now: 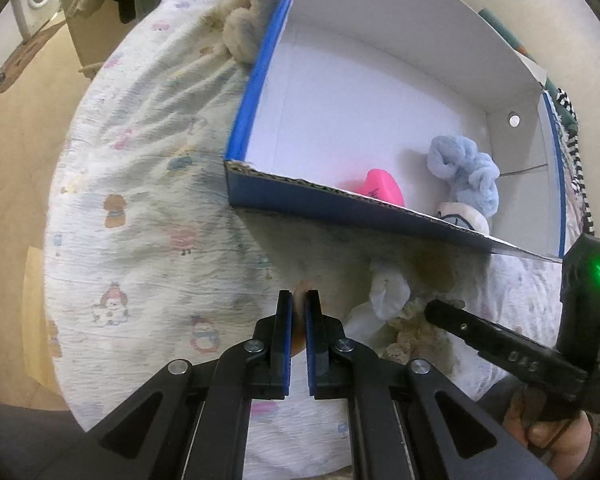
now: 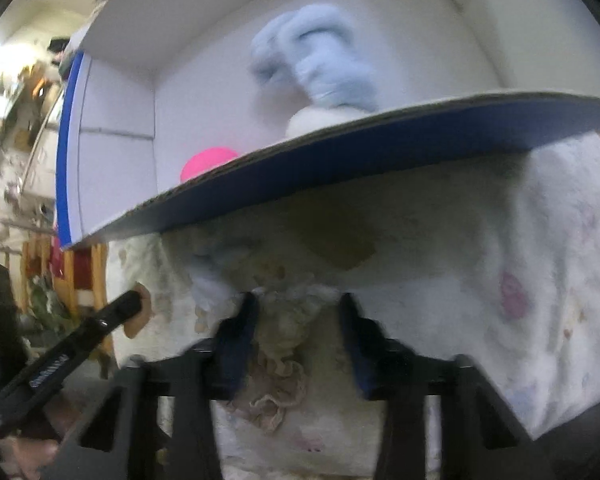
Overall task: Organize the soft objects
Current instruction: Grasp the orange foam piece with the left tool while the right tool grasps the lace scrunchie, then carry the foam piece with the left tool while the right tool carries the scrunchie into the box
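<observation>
Printed bedsheet [image 1: 140, 184] carries the blue-rimmed box [image 1: 256, 80]; left tongs [image 1: 299, 300] clamp a small tan item, right tongs [image 2: 296, 312] seemingly pinch the cream ruffled scrunchie [image 2: 284, 376], so lift clear of the rim.

Your box [image 1: 380, 92]: smooth matt white card inside, blue outside, raw corrugated edge at centre frame. Crinkled printed cotton sheet [image 1: 148, 208] under it. Fluffy blue scrunchie [image 1: 466, 170], glossy pink toy [image 1: 382, 186] at right. Frilly beige lace cloth [image 2: 278, 380] at lower centre.
</observation>
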`<act>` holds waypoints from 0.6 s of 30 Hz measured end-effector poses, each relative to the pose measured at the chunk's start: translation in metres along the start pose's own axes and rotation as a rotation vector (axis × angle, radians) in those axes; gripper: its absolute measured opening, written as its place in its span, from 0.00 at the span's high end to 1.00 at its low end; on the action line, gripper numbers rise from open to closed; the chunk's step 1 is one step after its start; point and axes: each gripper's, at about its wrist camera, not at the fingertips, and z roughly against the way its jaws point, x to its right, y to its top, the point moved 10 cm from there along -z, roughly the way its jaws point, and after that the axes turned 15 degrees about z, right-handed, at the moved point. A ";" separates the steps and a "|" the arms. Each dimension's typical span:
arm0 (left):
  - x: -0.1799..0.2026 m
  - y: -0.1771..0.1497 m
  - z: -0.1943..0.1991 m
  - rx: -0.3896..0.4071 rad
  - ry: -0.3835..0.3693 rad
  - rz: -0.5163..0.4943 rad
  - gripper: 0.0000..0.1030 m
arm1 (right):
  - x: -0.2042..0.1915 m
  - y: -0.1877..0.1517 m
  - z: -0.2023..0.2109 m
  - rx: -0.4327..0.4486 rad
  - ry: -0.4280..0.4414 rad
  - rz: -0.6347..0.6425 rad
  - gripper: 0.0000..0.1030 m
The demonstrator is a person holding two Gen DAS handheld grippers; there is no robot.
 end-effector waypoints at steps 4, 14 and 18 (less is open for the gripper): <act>-0.004 0.001 0.001 0.007 0.012 0.009 0.95 | -0.009 -0.001 -0.006 -0.016 -0.049 0.089 0.89; 0.002 -0.003 -0.003 0.040 0.053 -0.003 0.95 | -0.024 0.000 0.030 0.115 -0.127 0.178 0.89; 0.001 -0.004 0.006 0.067 0.056 -0.008 0.95 | -0.025 -0.001 0.039 0.147 -0.120 0.184 0.89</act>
